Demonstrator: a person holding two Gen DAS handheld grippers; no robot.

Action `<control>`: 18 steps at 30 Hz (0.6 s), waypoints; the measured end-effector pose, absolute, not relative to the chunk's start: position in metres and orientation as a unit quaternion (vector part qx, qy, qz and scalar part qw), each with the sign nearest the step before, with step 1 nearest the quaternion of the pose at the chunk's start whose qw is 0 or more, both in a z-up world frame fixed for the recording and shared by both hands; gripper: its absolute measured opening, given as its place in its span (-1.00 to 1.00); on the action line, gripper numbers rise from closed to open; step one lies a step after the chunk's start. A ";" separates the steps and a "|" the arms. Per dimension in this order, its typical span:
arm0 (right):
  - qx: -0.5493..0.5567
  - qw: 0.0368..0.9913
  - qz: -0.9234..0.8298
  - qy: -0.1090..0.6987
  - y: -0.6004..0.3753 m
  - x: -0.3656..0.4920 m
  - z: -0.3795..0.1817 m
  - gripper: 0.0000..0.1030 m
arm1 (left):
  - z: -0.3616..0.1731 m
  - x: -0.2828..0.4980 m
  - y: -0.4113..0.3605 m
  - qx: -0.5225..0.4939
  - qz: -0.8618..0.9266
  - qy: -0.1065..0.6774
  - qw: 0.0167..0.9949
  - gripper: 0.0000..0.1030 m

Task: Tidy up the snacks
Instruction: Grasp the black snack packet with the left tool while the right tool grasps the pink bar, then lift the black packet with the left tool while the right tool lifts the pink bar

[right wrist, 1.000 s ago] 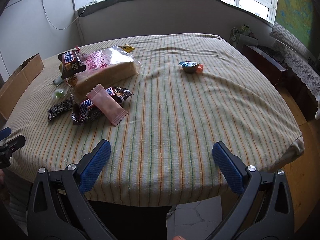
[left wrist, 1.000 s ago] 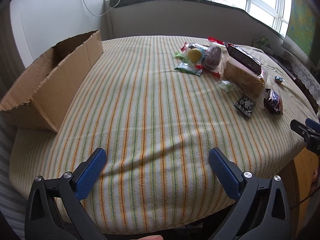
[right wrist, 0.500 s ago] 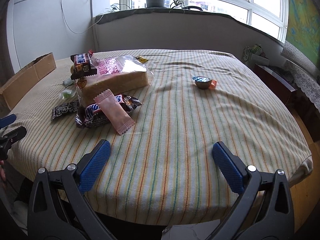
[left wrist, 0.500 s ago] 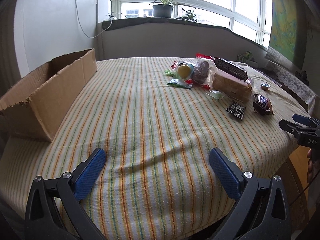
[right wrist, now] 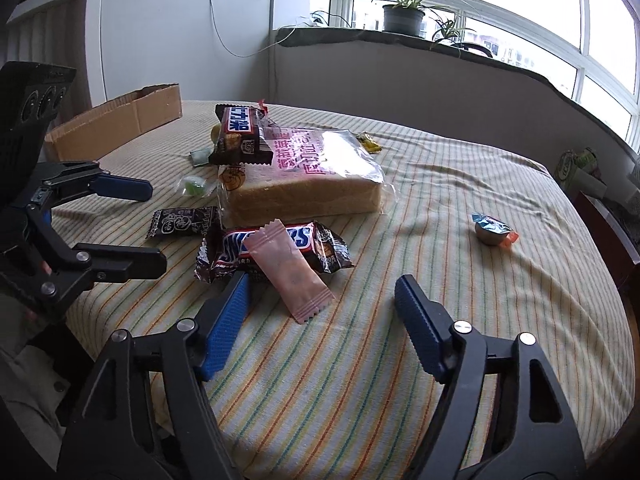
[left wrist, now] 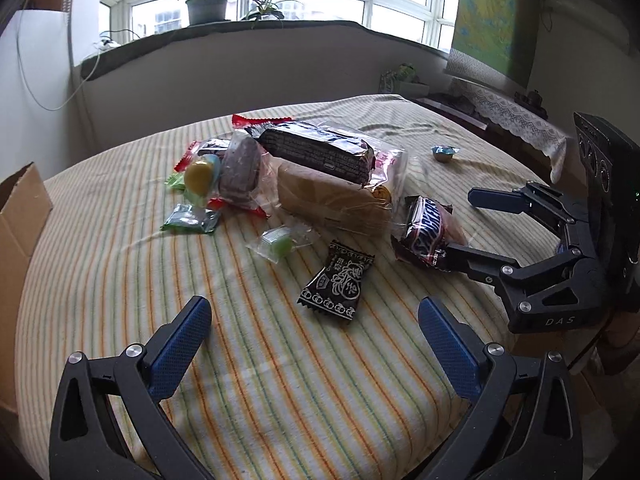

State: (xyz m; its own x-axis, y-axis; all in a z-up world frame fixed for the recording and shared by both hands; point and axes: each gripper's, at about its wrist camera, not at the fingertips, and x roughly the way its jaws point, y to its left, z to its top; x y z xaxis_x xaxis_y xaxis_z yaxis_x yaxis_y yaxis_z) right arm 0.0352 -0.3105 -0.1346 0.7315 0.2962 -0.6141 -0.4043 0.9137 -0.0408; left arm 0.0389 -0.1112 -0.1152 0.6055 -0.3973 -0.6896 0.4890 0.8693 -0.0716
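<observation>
Right wrist: pale pink sachet [right wrist: 289,270] (crimped ends) overlapping Snickers bar [right wrist: 280,248].

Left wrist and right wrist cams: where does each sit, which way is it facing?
Left wrist: rides the left tool, looks down across the striped table toward the window; its open blue pads frame a black candy packet; the right tool enters from the right.
Right wrist: rides the right tool, angled down at the pink wrapper between its closing jaws, untouched; the left tool and a sleeve at left.
Shared: Snickers bar, bread loaf, cardboard box.
</observation>
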 end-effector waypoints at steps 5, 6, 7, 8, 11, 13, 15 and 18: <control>-0.096 0.920 0.214 0.313 -0.306 0.036 -0.135 0.10 | -0.115 0.041 -0.121 0.082 -0.249 0.368 0.892 0.45; -0.099 0.919 0.218 0.314 -0.305 0.037 -0.135 0.07 | -0.115 0.041 -0.122 0.084 -0.250 0.368 0.892 0.39; -0.101 0.917 0.222 0.314 -0.303 0.037 -0.135 -0.05 | -0.114 0.041 -0.123 0.086 -0.255 0.368 0.890 0.35; -0.103 0.916 0.228 0.315 -0.301 0.036 -0.135 -0.19 | -0.113 0.040 -0.125 0.089 -0.261 0.368 0.888 0.21; -0.107 0.911 0.234 0.321 -0.295 0.033 -0.133 -0.56 | -0.112 0.038 -0.130 0.098 -0.271 0.365 0.885 0.01; -0.108 0.912 0.230 0.323 -0.292 0.030 -0.132 -0.65 | -0.112 0.038 -0.131 0.095 -0.277 0.365 0.884 -0.18; -0.101 0.915 0.220 0.323 -0.291 0.028 -0.133 -0.70 | -0.112 0.039 -0.129 0.092 -0.277 0.365 0.884 -0.50; -0.063 0.920 0.212 0.324 -0.298 0.026 -0.134 -0.82 | -0.113 0.037 -0.126 0.085 -0.278 0.366 0.884 -0.52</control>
